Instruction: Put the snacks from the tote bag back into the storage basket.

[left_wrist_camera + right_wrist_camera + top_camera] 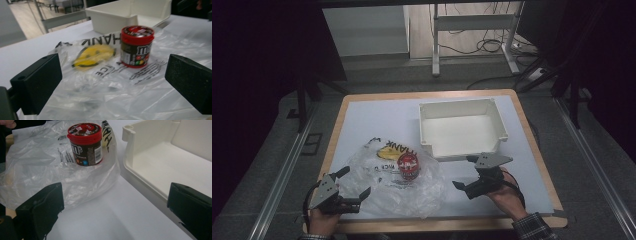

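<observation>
Left tool and right tool, both spread and empty, flank the candy jar standing on the plastic bag near the white bin: approach stage, the next move probably closing on the jar.

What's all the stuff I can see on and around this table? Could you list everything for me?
Round candy jar with red lid: one, red and dark brown, upright on the plastic bag.
Crinkled clear plastic bag with a yellow smiley print: one, transparent, flat on the near left of the table.
Shallow white plastic tray: one, empty, far right of the table.
White-topped table with wooden edge: one, centre of the high view.
Metal frame legs and cables: on the floor beyond the table.
Left gripper: one, black, open, at the bag's near edge.
Right gripper: one, black, open, just in front of the tray.
</observation>
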### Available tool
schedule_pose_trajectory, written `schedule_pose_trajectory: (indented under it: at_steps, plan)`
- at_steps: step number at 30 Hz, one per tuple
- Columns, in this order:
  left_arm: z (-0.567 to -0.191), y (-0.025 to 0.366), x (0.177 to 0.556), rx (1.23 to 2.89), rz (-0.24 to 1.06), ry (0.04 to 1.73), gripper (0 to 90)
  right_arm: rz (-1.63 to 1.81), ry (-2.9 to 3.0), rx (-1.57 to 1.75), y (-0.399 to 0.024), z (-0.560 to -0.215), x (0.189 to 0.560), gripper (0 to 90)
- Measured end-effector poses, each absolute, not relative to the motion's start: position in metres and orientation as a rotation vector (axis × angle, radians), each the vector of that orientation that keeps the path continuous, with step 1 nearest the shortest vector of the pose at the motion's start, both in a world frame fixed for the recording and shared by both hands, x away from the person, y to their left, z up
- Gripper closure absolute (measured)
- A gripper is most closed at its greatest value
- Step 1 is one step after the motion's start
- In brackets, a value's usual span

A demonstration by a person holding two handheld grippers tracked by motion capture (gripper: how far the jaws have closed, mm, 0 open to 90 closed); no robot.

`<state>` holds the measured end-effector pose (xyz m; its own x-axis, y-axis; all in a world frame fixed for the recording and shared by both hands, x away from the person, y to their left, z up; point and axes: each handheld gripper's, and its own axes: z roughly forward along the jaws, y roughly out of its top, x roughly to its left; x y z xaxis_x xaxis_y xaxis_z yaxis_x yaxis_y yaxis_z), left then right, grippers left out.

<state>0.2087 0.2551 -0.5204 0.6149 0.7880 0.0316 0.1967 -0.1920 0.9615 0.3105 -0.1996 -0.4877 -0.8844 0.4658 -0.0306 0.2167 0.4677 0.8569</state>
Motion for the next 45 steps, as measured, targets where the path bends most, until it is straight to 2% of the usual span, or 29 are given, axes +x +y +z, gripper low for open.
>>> schedule_pose_trajectory:
  at_steps: [45]
  plan:
    - [-0.521,0.253,0.210,1.768,0.683,0.829,3.5,1.357,2.552,0.499,-0.164,-0.486,0.323,1.3]
